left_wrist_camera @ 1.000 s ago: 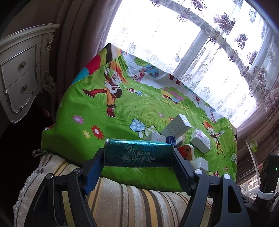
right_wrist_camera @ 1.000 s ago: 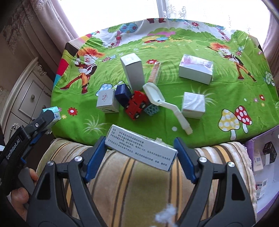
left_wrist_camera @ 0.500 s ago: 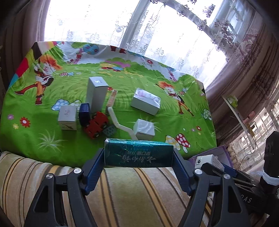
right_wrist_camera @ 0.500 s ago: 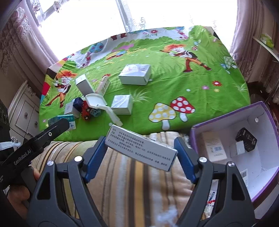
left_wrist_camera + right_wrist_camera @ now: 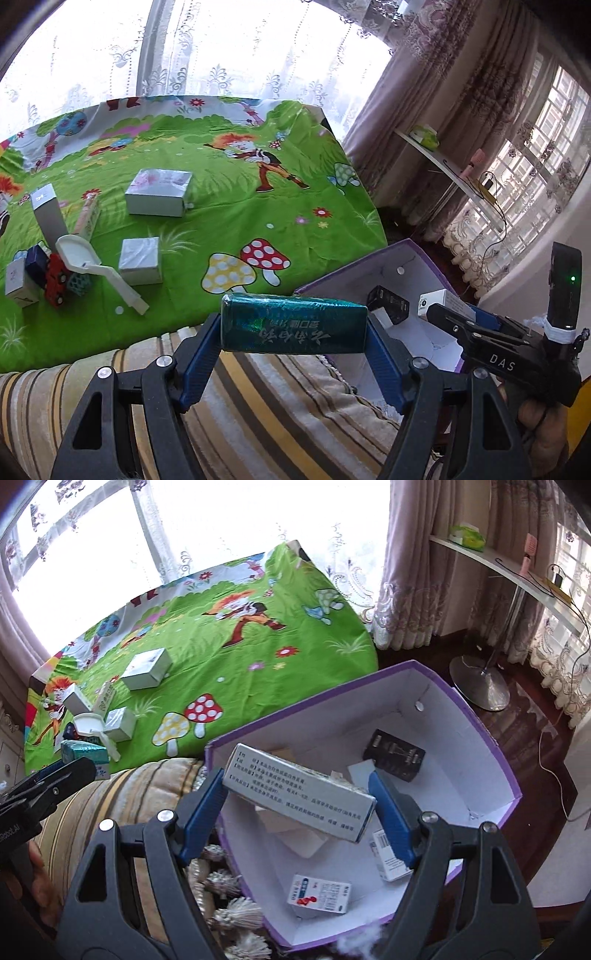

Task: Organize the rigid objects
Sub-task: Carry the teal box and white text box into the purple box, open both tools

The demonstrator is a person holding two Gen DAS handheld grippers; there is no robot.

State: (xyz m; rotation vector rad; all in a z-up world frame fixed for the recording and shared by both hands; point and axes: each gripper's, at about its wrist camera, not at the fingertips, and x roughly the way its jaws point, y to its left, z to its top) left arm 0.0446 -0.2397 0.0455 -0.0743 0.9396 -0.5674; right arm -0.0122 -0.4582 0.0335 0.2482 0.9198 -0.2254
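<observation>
the teal packet [image 5: 293, 328] sits crosswise in the left gripper [image 5: 293, 332], pinched end to end by both blue pads, above the striped cushion [image 5: 258, 406]. the grey printed box [image 5: 299, 795] is clamped the same way, tilted, in the right gripper [image 5: 299, 805], over the open purple bin [image 5: 491, 746]. it hides part of the small boxes lying inside. other boxes, a white scoop [image 5: 96, 266] and a half-hidden red toy car [image 5: 55, 284] lie on the green cloth [image 5: 229, 206].
</observation>
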